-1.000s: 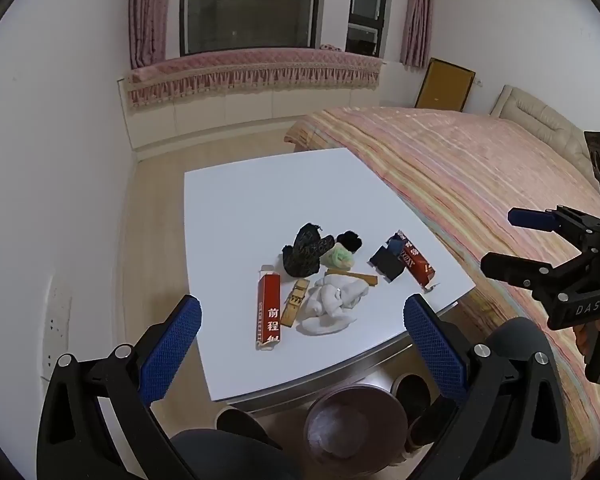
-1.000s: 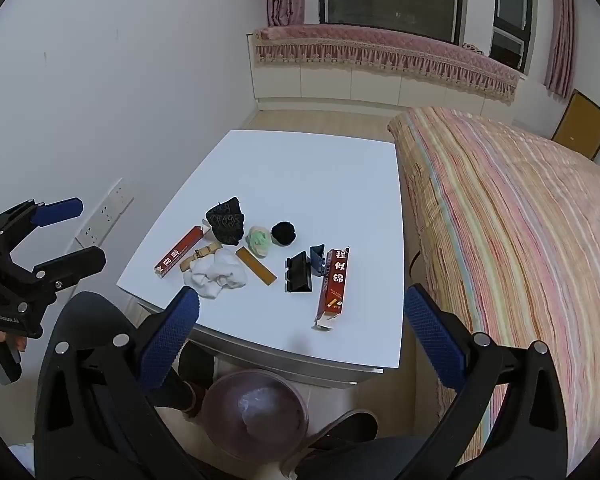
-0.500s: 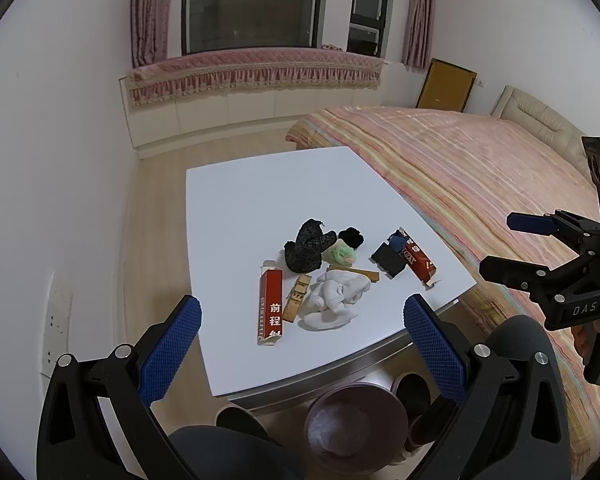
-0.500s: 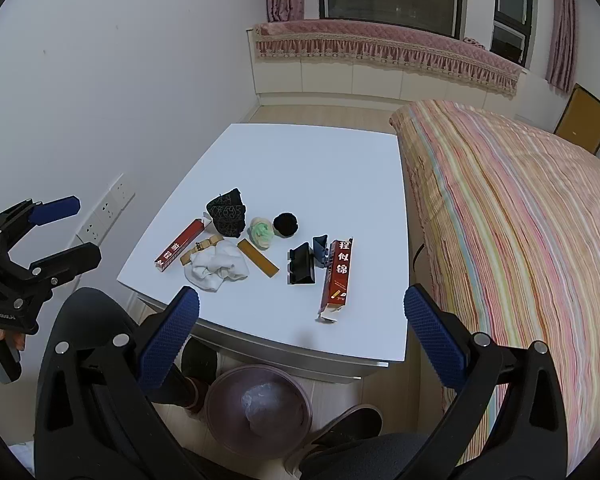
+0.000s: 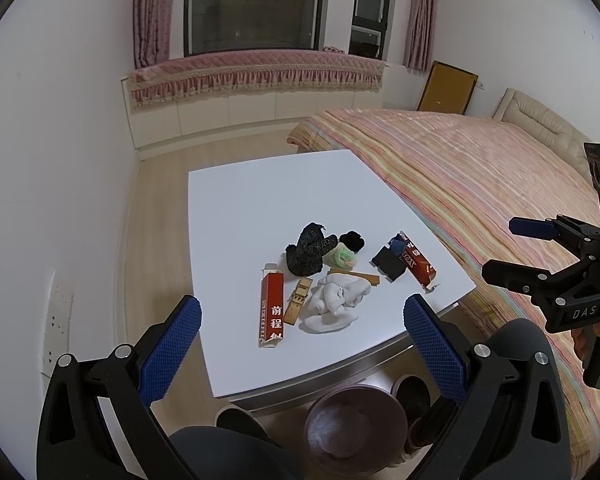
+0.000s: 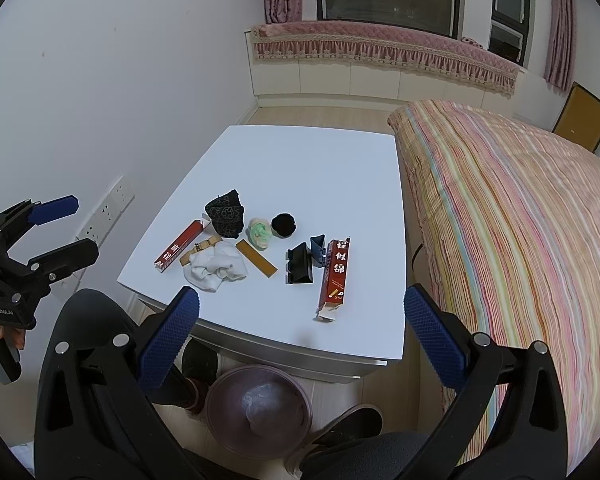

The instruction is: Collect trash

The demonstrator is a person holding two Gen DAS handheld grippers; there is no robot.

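Trash lies in a cluster on the white table (image 5: 240, 208) (image 6: 300, 168): a red box (image 5: 271, 309) (image 6: 179, 245), crumpled white tissue (image 5: 336, 306) (image 6: 214, 267), a black patterned wad (image 5: 309, 255) (image 6: 225, 213), a green-white lump (image 5: 342, 255) (image 6: 259, 233), a black ball (image 5: 352, 241) (image 6: 283, 225), a tan strip (image 6: 257, 263), a black box (image 5: 388, 264) (image 6: 299, 265) and a second red box (image 5: 417, 264) (image 6: 334, 273). A brown bin (image 5: 354, 428) (image 6: 258, 410) stands on the floor under the near table edge. My left gripper (image 5: 302, 350) (image 6: 66, 226) and right gripper (image 6: 300, 342) (image 5: 512, 248) are open, empty, held above and short of the table.
A bed with a striped cover (image 5: 480, 168) (image 6: 520, 216) runs along the table's right side. A white wall with sockets (image 5: 58, 320) (image 6: 106, 210) is to the left. My knees and shoes (image 6: 342, 426) are near the bin.
Both grippers have drifted slightly; the table and trash sit a little higher and farther in both views. Nothing was grasped.
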